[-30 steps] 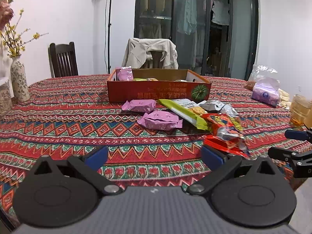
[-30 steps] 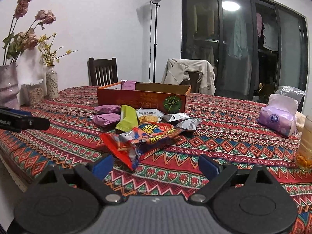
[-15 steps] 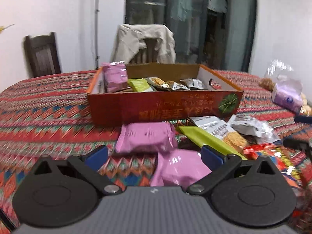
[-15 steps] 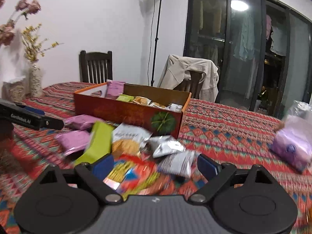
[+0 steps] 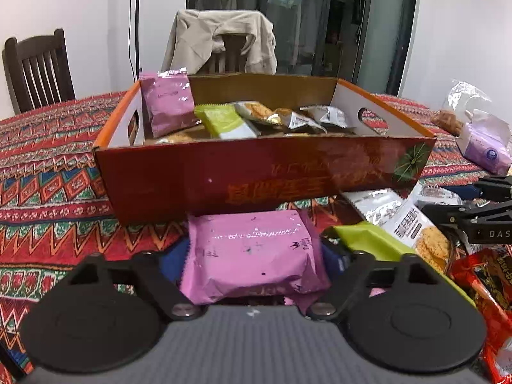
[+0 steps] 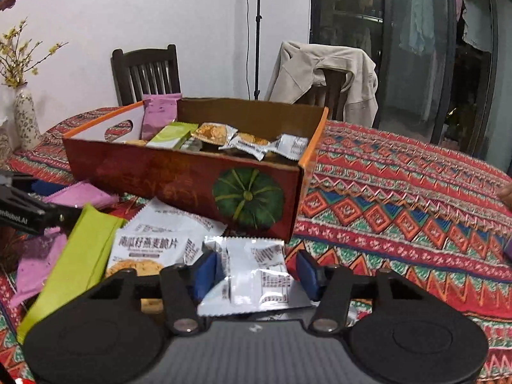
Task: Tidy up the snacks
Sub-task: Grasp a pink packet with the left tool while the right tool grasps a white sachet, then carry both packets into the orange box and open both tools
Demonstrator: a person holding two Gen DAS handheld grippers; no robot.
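Left wrist view: left gripper [image 5: 252, 257] straddled a pink glossy foil snack packet [image 5: 252, 252] lying on the patterned red tablecloth surface [image 5: 48, 192], just in front of the red-orange cardboard box [image 5: 262, 176] already holding several snacks. Blue fingers [image 5: 171, 260] closing on either side of the packet, apparently at its edges — firm pinch not certain.

Right wrist view: right gripper [image 6: 256, 272] framed a silver-white crinkled foil packet [image 6: 256, 275] beside the box's pumpkin-printed corner, fingers [image 6: 204, 270] closing, left pad at the wrapper, right pad seemingly short of it.

Judged light, soft and slippery, both packets — air-filled film that yields under pressure, brittle biscuits likely inside. Best taken across the middle of the body, gently, not by the thin crimped seam. A green long pouch [image 6: 76, 262] and a white oat-crisp packet [image 6: 150, 246] lay close by, easily nudged.
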